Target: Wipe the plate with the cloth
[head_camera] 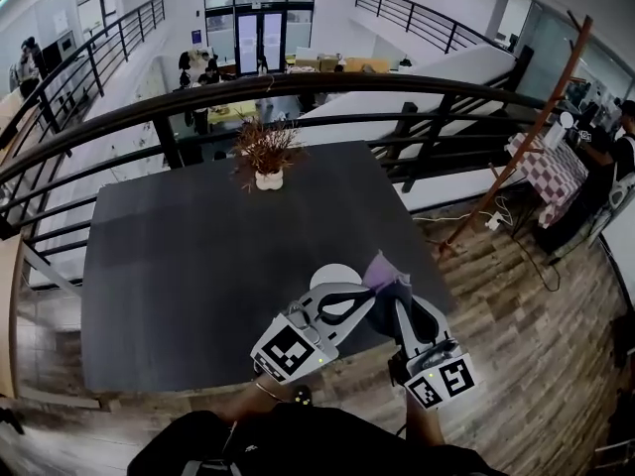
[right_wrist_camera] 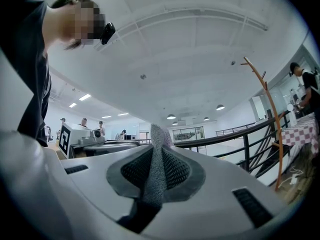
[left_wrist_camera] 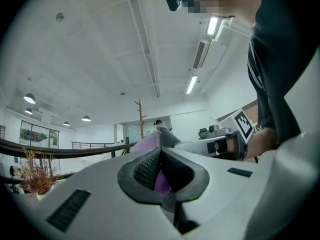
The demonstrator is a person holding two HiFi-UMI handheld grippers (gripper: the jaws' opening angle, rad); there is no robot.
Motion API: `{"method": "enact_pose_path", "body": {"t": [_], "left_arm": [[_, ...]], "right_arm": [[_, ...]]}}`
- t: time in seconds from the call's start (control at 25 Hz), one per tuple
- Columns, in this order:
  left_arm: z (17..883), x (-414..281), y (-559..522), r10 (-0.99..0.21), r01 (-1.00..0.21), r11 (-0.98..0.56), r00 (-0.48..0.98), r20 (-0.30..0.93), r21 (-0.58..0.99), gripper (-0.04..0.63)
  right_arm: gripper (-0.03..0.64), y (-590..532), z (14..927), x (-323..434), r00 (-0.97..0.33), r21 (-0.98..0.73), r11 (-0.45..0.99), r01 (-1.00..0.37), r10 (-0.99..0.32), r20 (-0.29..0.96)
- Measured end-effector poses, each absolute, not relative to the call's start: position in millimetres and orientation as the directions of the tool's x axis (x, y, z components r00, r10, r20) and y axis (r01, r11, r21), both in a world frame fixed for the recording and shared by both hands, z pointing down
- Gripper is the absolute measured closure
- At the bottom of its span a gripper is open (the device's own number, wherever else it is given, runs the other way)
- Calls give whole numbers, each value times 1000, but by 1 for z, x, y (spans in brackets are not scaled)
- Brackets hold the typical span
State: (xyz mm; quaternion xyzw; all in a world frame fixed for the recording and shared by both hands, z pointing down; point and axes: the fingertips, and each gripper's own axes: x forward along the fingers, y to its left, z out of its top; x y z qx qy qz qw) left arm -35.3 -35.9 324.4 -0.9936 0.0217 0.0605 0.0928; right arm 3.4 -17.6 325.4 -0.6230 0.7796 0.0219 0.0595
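Observation:
A purple and grey cloth (head_camera: pixel 387 280) hangs bunched between my two grippers above the near right corner of the dark table (head_camera: pixel 179 266). My left gripper (head_camera: pixel 369 294) is shut on its purple side (left_wrist_camera: pixel 159 180). My right gripper (head_camera: pixel 399 301) is shut on its grey side (right_wrist_camera: pixel 156 173). The two gripper tips nearly meet at the cloth. A white plate (head_camera: pixel 331 277) lies on the table just left of the cloth, partly hidden behind the left gripper. In the left gripper view (left_wrist_camera: pixel 161 156) the right gripper (left_wrist_camera: pixel 220 145) shows close on the right. The right gripper view (right_wrist_camera: pixel 157 156) shows only room beyond the cloth.
A dried plant in a white pot (head_camera: pixel 267 159) stands at the table's far middle. A dark metal railing (head_camera: pixel 298 85) runs behind the table. A wooden coat stand (head_camera: pixel 526 137) and a checked-cloth table (head_camera: pixel 552 173) are on the wood floor to the right.

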Motion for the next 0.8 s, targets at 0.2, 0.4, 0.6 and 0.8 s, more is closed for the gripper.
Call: {"method": "enact_pose_path", "body": {"t": [0.2,0.4,0.6,0.8], "left_arm": [[332,-43,-55,-79,-99,-980,990,-118,-173,588],[327,-54,-67,-126,-148,-974,983,-132,-171,588],[326,-63,-70,-154,-176,-970,979,-132,-170,588],[326,-75,-73,-187,-210,-964,972,-144,-165,588]], "right_arm": [[571,-36,333,-2,-251,-46,257,-965,-962,-110],[571,-50,328,-13,-295,-35,301,-953,-948,-116],[572,-54,323,-22,-322,-25,327,-945,-939,-123],[571,-59,323,-35,-356,-20,361,-933,-927,-117]]}}
